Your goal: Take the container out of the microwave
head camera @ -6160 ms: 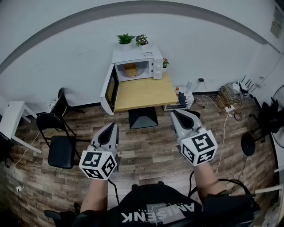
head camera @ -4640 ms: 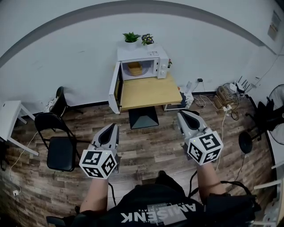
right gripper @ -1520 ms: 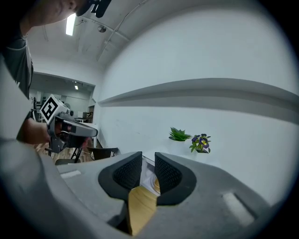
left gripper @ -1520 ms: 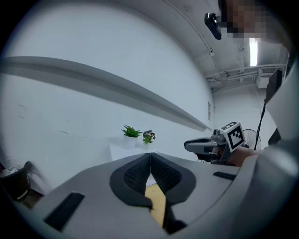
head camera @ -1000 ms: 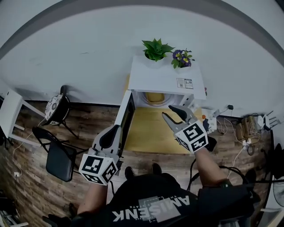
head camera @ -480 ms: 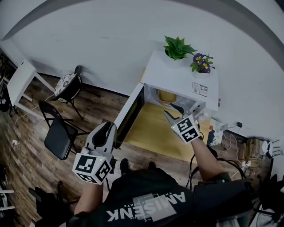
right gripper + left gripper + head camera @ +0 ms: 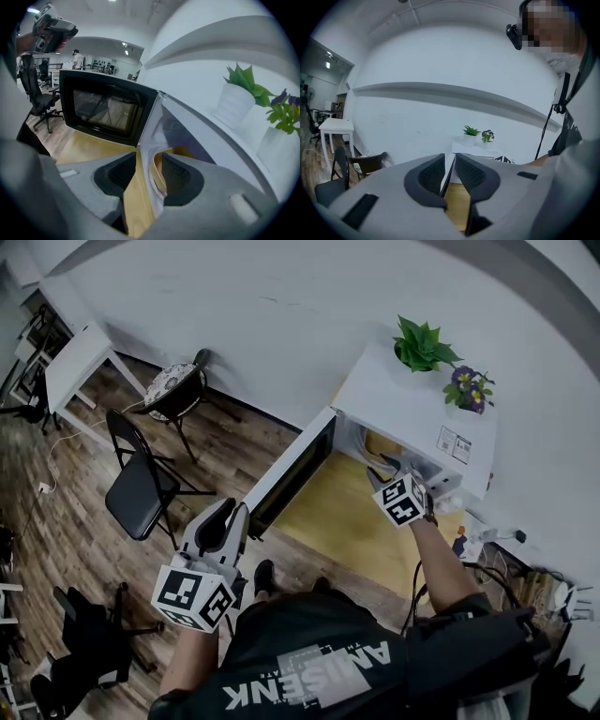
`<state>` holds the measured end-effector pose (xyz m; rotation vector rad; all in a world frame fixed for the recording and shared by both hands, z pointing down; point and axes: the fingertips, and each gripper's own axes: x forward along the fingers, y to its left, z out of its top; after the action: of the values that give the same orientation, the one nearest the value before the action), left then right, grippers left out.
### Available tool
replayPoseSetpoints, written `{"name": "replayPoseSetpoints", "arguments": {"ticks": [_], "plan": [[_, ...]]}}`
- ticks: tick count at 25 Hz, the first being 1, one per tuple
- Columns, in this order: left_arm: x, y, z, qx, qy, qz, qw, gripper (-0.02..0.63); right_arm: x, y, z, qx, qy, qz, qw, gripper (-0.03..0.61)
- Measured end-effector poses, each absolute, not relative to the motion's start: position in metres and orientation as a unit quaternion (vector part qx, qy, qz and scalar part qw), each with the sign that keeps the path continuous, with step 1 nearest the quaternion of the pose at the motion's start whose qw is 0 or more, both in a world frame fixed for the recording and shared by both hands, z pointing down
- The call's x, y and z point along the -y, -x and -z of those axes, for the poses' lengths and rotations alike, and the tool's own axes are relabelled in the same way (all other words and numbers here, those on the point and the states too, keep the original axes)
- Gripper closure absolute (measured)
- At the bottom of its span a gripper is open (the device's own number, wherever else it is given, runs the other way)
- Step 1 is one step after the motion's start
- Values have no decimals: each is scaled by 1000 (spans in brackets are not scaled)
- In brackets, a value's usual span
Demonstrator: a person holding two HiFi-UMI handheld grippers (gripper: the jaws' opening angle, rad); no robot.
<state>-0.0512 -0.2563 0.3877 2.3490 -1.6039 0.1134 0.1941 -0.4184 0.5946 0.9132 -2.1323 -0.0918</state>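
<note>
The white microwave stands on a yellow wooden table, its door swung wide open to the left. A tan container sits inside the cavity. My right gripper is at the mouth of the cavity, open, with nothing pressed between its pads. In the right gripper view the container lies just beyond the right gripper, partly hidden by the right jaw. My left gripper hangs low, in front of the door, with a narrow gap and nothing between its pads.
Two potted plants stand on the microwave. Black folding chairs and a white table are off to the left on the wood floor. Cables and a bottle lie right of the table.
My right gripper has gone forward and down to the microwave's opening. The head view has swung left, so the microwave now sits further right. The left gripper has shifted only a little.
</note>
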Motion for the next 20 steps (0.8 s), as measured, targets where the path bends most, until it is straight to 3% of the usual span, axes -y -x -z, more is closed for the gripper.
{"name": "replayPoseSetpoints", "arguments": {"ticks": [20], "plan": [[231, 74, -397, 606, -778, -54, 157, 546, 470, -208, -679, 774, -315, 115, 536, 423]]}}
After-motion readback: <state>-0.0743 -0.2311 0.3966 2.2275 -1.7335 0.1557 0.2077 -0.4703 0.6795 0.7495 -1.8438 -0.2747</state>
